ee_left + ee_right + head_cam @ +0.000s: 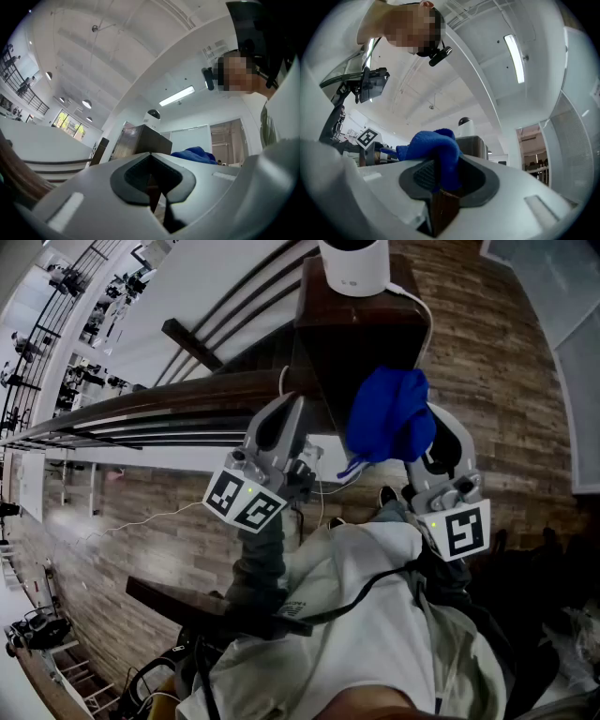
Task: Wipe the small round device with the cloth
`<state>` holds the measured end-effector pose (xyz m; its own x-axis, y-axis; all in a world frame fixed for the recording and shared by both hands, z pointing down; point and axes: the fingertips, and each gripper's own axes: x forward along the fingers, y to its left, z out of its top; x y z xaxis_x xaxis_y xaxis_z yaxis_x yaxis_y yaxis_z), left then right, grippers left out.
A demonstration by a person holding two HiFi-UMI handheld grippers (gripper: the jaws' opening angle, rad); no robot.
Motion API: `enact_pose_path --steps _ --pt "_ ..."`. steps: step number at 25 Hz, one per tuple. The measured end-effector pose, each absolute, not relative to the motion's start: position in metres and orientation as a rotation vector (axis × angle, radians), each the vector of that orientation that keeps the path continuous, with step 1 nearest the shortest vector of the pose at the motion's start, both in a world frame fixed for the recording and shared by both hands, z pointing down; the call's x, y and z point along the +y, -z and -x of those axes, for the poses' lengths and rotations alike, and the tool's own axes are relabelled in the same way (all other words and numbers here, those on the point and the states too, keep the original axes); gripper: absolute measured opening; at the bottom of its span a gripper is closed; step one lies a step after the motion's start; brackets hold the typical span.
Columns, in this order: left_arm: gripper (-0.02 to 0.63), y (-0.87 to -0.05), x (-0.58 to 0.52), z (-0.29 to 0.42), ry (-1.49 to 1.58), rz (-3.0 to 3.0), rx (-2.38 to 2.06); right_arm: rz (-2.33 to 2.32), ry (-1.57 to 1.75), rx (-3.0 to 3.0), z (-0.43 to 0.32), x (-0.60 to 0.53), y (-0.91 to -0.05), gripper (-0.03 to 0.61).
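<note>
Small round device, white body with a dark domed top (clearest from the gripper views), standing on a dark wooden stand, right gripper clamped on a bunched blue cloth nearby, left gripper pinched together, empty.

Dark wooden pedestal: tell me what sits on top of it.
A small round white device stands on the dark wooden pedestal, a white cable trailing off. The bunched blue cloth in the right gripper hides its lower right part.

Head view steeply down from above, both gripper views close, tilted upward — all share the blue cloth.
</note>
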<state>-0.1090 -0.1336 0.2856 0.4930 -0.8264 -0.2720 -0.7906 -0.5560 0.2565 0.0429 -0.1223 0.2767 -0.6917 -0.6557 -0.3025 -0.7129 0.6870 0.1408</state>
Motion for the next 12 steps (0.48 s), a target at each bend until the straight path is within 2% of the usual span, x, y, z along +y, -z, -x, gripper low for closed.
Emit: enact_pose_path --steps 12 --pt "0.003 -0.271 -0.13 0.1 0.603 -2.64 -1.422 1.079 -0.421 2.655 -0.05 -0.125 -0.257 0.104"
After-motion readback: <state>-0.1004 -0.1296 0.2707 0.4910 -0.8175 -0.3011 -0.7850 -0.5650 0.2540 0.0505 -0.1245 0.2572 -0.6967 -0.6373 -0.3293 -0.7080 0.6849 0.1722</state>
